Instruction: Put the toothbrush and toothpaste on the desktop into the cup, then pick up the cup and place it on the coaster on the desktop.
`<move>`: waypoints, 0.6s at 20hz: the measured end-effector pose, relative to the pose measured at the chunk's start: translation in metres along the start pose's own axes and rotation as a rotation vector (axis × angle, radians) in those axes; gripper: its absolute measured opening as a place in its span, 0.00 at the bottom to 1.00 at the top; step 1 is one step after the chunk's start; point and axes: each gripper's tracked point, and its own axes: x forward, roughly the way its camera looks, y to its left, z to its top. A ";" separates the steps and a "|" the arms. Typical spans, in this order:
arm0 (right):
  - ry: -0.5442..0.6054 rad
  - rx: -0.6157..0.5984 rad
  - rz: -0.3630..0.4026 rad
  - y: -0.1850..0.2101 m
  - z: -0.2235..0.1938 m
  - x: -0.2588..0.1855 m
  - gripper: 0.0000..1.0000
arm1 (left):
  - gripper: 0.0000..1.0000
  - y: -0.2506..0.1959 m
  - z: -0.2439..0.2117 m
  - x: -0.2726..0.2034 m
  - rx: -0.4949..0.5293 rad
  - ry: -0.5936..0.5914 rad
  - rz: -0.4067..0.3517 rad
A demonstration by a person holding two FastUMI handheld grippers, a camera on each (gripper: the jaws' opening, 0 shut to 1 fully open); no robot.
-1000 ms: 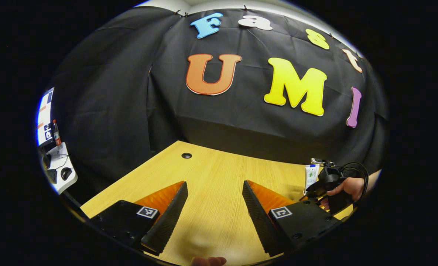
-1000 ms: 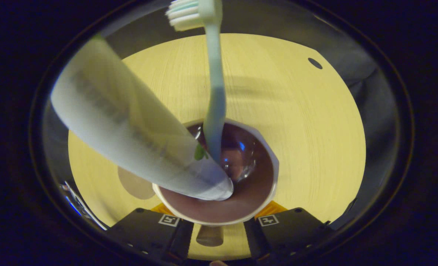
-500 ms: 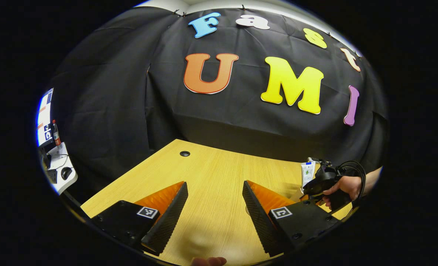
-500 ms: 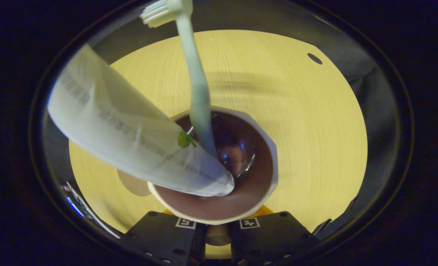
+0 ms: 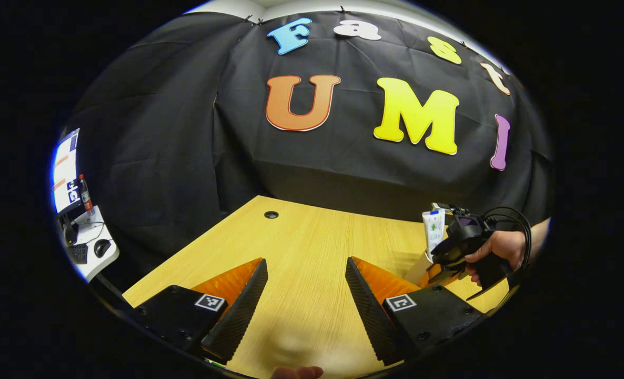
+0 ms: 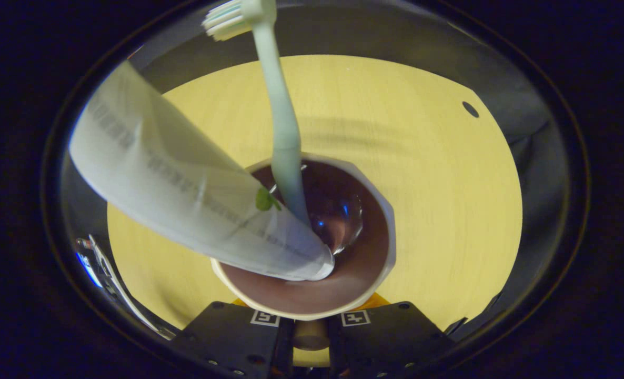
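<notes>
In the right gripper view I look down into a white cup [image 6: 367,263] with a dark inside. A white toothpaste tube [image 6: 185,195] leans to the left in it, and a pale green toothbrush [image 6: 280,121] stands with its bristles up. My right gripper [image 6: 304,337] is shut on the cup's near wall. In the left gripper view a hand [image 5: 501,247] holds that right gripper [image 5: 443,266] at the far right, with the cup [image 5: 416,269] and toothpaste tube [image 5: 433,231] in it. My left gripper [image 5: 307,266] hangs open over the wooden desk [image 5: 312,237], holding nothing.
A round cable hole [image 5: 271,215] lies in the desk near its far edge, and the cable hole [image 6: 470,109] also appears at the upper right of the right gripper view. A small side table [image 5: 88,247] with a mouse and a screen stands beyond the desk's left edge.
My right gripper's fingers closed in on the cup, and the cup has risen with the gripper. A brown disc seen beside the cup earlier has left the right gripper view. The left gripper barely moved.
</notes>
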 end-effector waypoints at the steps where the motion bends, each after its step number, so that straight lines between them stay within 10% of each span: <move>1: -0.004 -0.025 0.007 0.013 0.001 -0.003 0.24 | 0.95 0.004 0.000 -0.002 0.000 -0.002 0.008; 12: 0.040 -0.162 -0.003 0.072 -0.002 0.018 0.24 | 0.95 0.060 -0.020 -0.031 -0.058 0.024 0.129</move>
